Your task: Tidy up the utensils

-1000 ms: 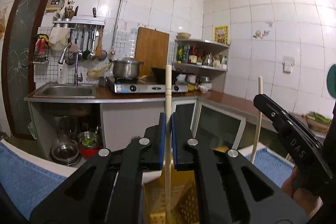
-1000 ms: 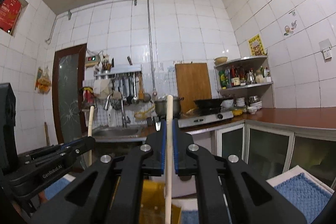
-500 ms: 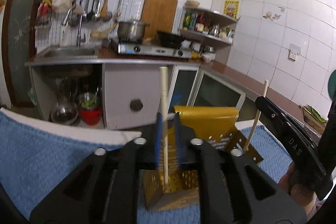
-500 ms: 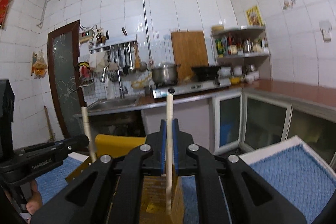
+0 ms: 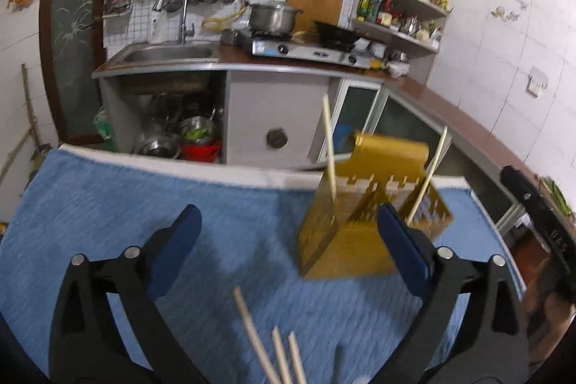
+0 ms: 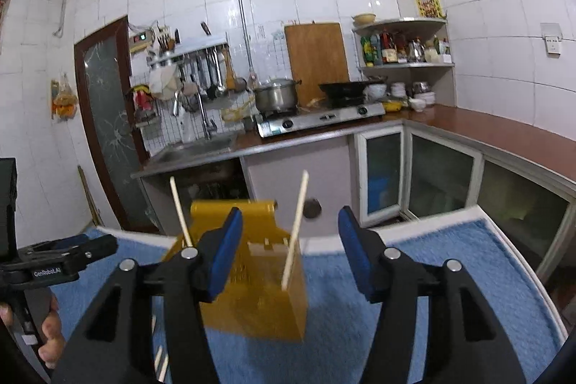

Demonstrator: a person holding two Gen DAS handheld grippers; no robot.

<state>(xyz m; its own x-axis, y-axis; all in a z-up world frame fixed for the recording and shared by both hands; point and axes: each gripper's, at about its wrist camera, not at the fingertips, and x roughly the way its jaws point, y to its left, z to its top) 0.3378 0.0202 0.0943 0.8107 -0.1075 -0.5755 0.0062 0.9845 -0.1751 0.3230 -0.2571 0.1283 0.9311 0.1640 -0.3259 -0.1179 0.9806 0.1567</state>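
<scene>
Left gripper [image 5: 288, 233]: jaws spread wide, nothing between them. Right gripper [image 6: 289, 243]: likewise spread wide, empty.

Yellow perforated utensil holder [image 5: 345, 247] stands on the blue towel [image 5: 126, 204] covering the bench, ahead and right of the left gripper. Two chopsticks stand in it: one chopstick [image 5: 329, 146] in the left compartment, leaning slightly; a second chopstick [image 5: 428, 175] in the right compartment, tilted right.

Left wrist view only: three loose chopsticks [image 5: 273, 348] lying on the towel at the bottom edge, near the camera.

Right wrist view: holder [image 6: 259, 290] directly ahead, between the spread fingers; the left gripper's black body at far left, held by a hand [image 6: 50, 337]. The loose chopsticks show only as slivers low left. Motion blur on the holder.
</scene>
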